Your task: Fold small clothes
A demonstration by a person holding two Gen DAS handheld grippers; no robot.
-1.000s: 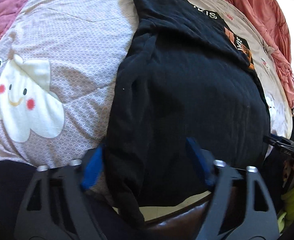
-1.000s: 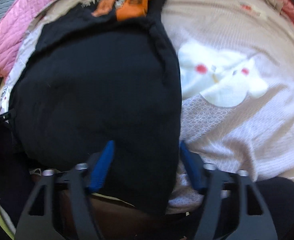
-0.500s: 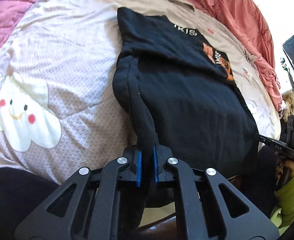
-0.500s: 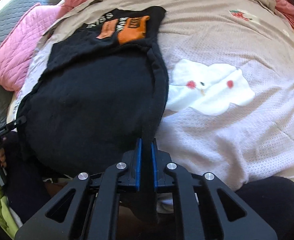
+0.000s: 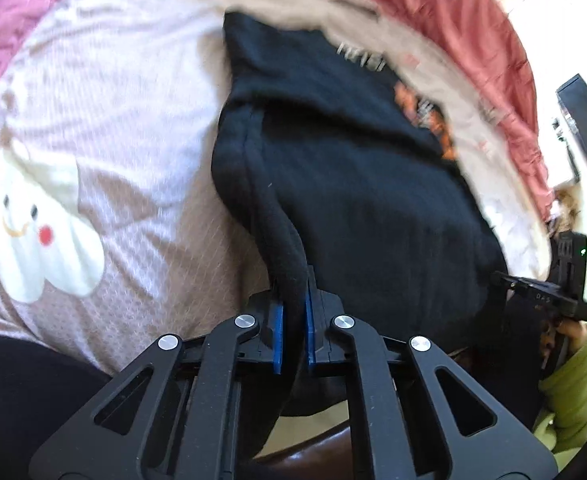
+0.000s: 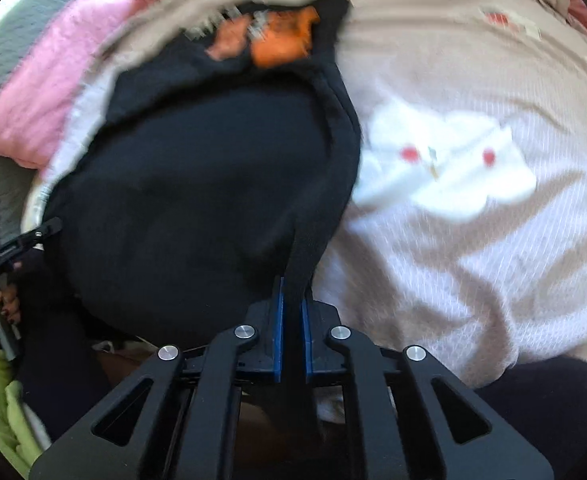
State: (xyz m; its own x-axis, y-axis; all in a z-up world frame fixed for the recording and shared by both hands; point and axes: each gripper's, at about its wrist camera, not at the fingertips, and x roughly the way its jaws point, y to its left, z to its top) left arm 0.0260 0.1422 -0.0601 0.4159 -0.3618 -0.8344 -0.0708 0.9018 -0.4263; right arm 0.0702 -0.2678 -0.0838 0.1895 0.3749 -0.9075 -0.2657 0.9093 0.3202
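While both tongs (image 5: 292, 320) (image 6: 291, 320) clamp its near corners, the black garment (image 5: 373, 208) stretches ahead.

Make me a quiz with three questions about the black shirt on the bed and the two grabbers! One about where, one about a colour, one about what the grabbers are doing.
1. Where does the black shirt lie?
A. on the patterned blanket
B. on a wooden floor
C. in a basket

2. What colour is the print on the shirt?
A. green
B. orange
C. purple

3. What are the left tool and the right tool doing?
A. both wide open
B. one open, one shut
C. both shut on the shirt's near edge

Answers:
1 A, the shirt is spread over the blanket with the white cloud face.
2 B, the right view shows orange patches at the shirt's far end.
3 C, black cloth is pinched between the blue pads in both views.
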